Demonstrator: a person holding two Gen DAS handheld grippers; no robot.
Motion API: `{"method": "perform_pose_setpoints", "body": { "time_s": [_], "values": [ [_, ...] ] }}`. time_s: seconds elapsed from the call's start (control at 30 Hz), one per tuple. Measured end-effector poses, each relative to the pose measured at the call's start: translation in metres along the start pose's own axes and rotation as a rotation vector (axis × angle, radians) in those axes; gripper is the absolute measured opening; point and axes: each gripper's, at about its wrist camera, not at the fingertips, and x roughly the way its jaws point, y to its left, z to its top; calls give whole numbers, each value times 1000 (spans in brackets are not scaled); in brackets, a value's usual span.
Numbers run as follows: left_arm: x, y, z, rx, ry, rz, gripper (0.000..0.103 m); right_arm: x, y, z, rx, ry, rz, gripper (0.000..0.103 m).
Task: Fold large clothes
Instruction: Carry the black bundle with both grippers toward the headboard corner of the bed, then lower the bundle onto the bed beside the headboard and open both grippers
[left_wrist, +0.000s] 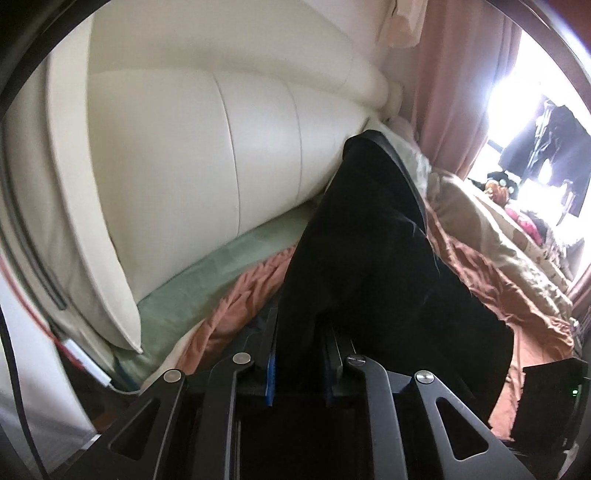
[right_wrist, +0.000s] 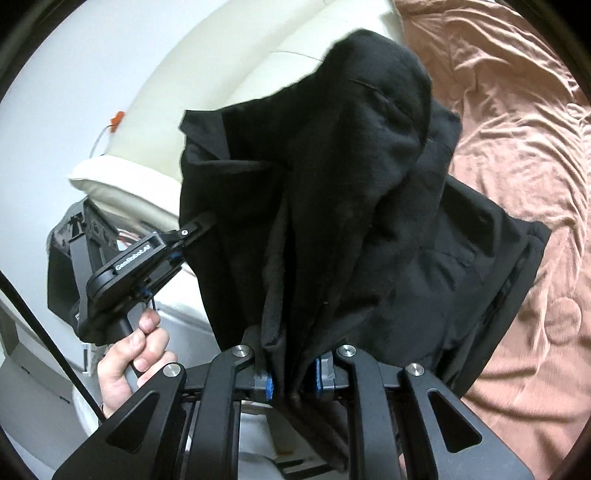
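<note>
- The large black fabric garment (right_wrist: 354, 206) hangs bunched between the two grippers, held above the rumpled salmon-pink bed sheet (right_wrist: 517, 122); part of it drapes toward the sheet on the right side of the right wrist view.
- The right gripper (right_wrist: 293, 380) has its blue-padded jaws closed almost fully on a gathered bunch of the black cloth, which runs down between the pads and out below them.
- The left gripper (left_wrist: 301, 354) likewise pinches a fold of the same garment, jaws close together with the cloth standing up between them. In the right wrist view it (right_wrist: 207, 221) reaches in from the left and bites an edge of the garment, with a person's hand (right_wrist: 136, 350) wrapped round its handle.
- Behind the garment stands the cream padded leather headboard (left_wrist: 207, 158); a pale green blanket strip (left_wrist: 221, 266) lies along its foot, and a beige patterned quilt (left_wrist: 491, 229) is heaped further off by the bright window.
- Judged step: the garment is being carried and lowered onto the bed, not yet laid flat, so the folding proper has hardly begun.
- The next move calls for drawing the two grips apart to stretch the held edge taut, then laying the cloth down on the pink sheet so it lands smooth, clear of the quilt.
- The main risk is the bunched cloth landing in a heap, since the bulk hangs crumpled.
</note>
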Motion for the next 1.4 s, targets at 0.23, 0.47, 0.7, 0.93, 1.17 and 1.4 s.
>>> {"method": "perform_pose_setpoints", "body": {
  "time_s": [0.23,0.47,0.7,0.93,1.17,1.4],
  "values": [
    [66,9,-2,-15,67,32,21,34,-35,17,-1,21,-34,12],
    [83,18,-32,-63,93,45,28,70,-103,25,111,58,-89,12],
    [51,34,-93,-186,78,-1,28,75,-123,27,156,80,-122,22],
    [35,45,-131,-179,77,41,28,36,-119,27,113,1,-368,52],
    [17,36,-142,-137,44,80,32,6,-51,41,-49,-96,-391,52],
    [15,29,-156,-149,46,108,32,52,12,22,-306,27,-348,52]
  ]
}}
